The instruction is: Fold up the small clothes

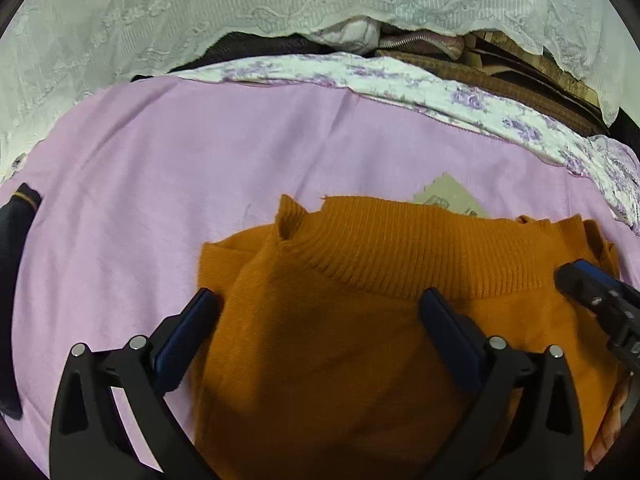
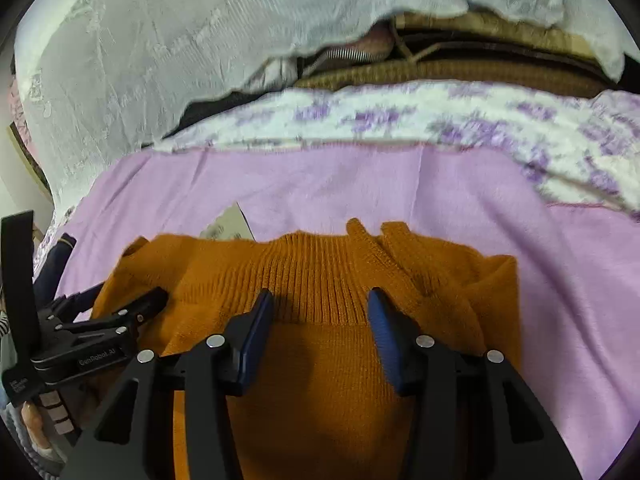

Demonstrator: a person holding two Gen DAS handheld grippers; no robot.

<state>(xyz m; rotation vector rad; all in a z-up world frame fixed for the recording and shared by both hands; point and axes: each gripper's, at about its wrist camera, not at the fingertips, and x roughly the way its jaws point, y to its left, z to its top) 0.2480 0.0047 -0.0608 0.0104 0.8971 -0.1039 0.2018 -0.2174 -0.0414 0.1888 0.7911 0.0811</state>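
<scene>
An orange knit sweater [image 1: 340, 320] lies on a pink sheet [image 1: 160, 184], its ribbed band [image 1: 400, 248] at the far side. My left gripper [image 1: 320, 300] is open over the sweater's left part, one finger at its left edge. My right gripper [image 2: 320, 300] is open above the ribbed band [image 2: 316, 272] of the sweater [image 2: 320, 380], nothing between its fingers. The right gripper shows at the right edge of the left wrist view [image 1: 600, 300]; the left gripper shows at the left of the right wrist view [image 2: 100, 328]. A folded sleeve [image 2: 420, 264] lies on the sweater's right side.
A floral purple-and-white cloth [image 1: 480, 104] borders the pink sheet at the back. White lace fabric [image 1: 160, 20] hangs behind, over brown woven items [image 2: 460, 68]. A dark garment [image 1: 16, 240] lies at the left edge. A paper card [image 1: 452, 196] pokes out behind the sweater.
</scene>
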